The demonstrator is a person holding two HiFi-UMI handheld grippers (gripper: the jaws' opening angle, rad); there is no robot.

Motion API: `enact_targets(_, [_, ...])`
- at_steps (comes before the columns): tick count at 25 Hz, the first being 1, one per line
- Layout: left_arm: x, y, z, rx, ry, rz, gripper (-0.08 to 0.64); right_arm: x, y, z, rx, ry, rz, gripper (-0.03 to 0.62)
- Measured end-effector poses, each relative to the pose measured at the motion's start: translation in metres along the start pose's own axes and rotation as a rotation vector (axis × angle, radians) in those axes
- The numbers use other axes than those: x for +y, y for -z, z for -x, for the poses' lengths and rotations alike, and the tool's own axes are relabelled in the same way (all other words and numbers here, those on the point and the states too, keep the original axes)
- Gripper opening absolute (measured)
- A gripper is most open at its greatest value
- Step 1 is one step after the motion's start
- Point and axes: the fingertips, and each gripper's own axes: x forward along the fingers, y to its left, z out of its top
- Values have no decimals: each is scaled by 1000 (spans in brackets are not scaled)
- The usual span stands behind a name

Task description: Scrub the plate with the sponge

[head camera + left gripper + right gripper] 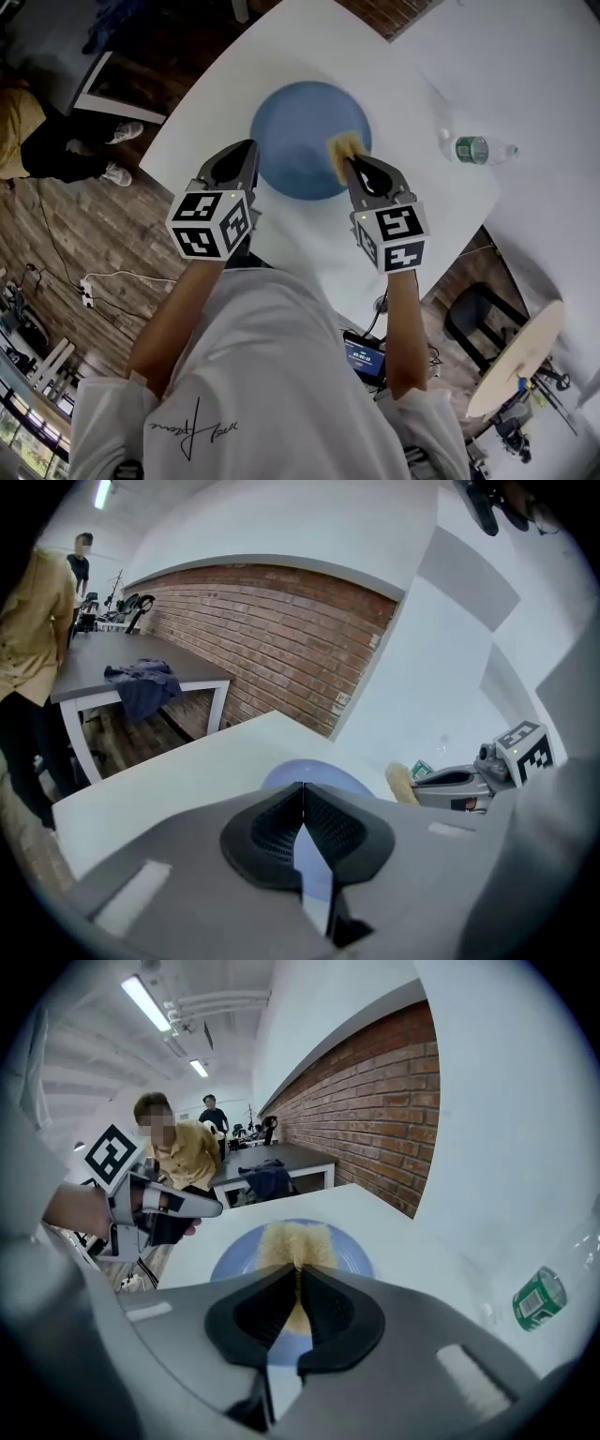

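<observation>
A round blue plate (300,131) lies on the white table (422,216). A yellow sponge (342,147) rests on the plate's right part, and my right gripper (349,161) is shut on its near end. In the right gripper view the sponge (295,1244) sticks out past the jaws over the plate (352,1258). My left gripper (247,148) is at the plate's left rim, jaws shut with nothing between them. In the left gripper view its tips (302,786) sit just before the plate (323,772); contact with the rim cannot be told.
A plastic bottle with a green label (476,149) lies on the table right of the plate. The table edge runs close behind both grippers. A person in a yellow shirt (178,1162) is left of the table. A grey table holding a dark cloth (141,682) stands by the brick wall.
</observation>
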Motion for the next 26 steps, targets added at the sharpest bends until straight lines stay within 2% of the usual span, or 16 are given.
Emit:
enact_targets(9, [-28,-10,24,-55,53,-20,12,17,-6,32,-82,-22,-19,23])
enact_targets(26, [-63,-16,67,-93,155,-102,14,43,-9,77,-148,35,-31,23])
